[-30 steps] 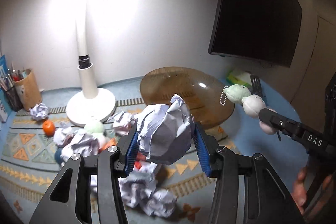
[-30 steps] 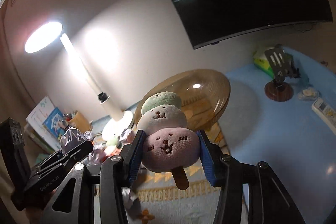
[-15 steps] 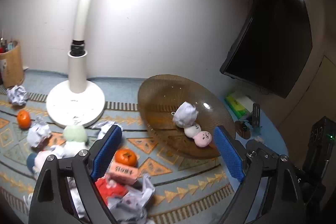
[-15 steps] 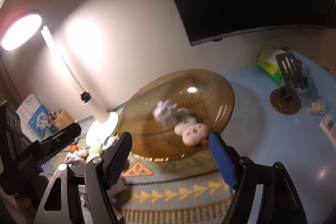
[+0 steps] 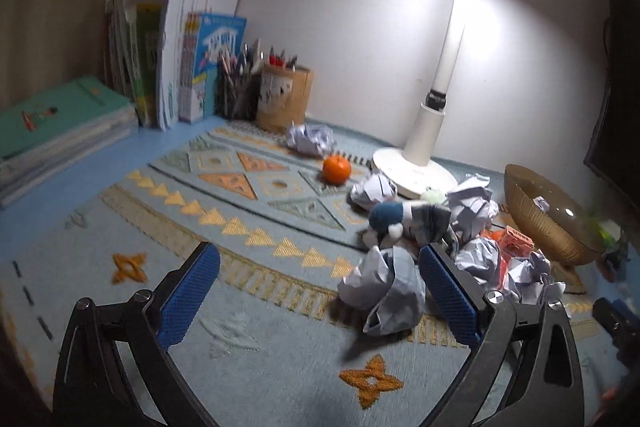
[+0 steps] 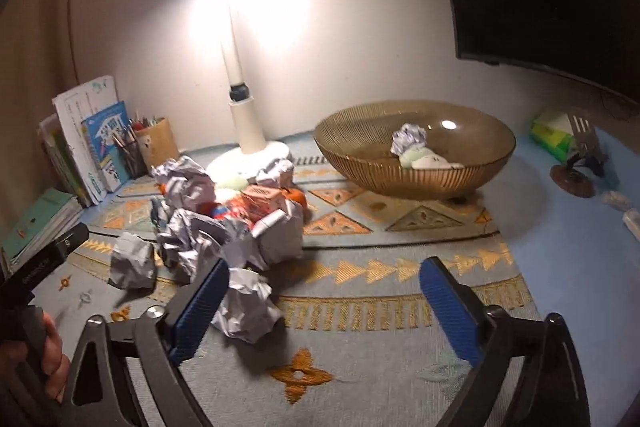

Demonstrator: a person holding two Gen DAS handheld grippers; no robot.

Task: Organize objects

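A lamp-lit blue surface with a patterned mat (image 6: 400, 227) carries a heap of crumpled white paper balls (image 6: 208, 235); the ribbed amber glass bowl (image 6: 400, 171) already holds some items. Both claws, left (image 5: 316, 295) and right (image 6: 324, 307), are opening wide and empty, so the next pick needs one ball centred between the pads.

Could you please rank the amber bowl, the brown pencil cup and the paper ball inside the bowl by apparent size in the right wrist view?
1. Amber bowl, clearly the largest.
2. Brown pencil cup.
3. Paper ball in the bowl, only slightly smaller than the cup, so their order is unsure.
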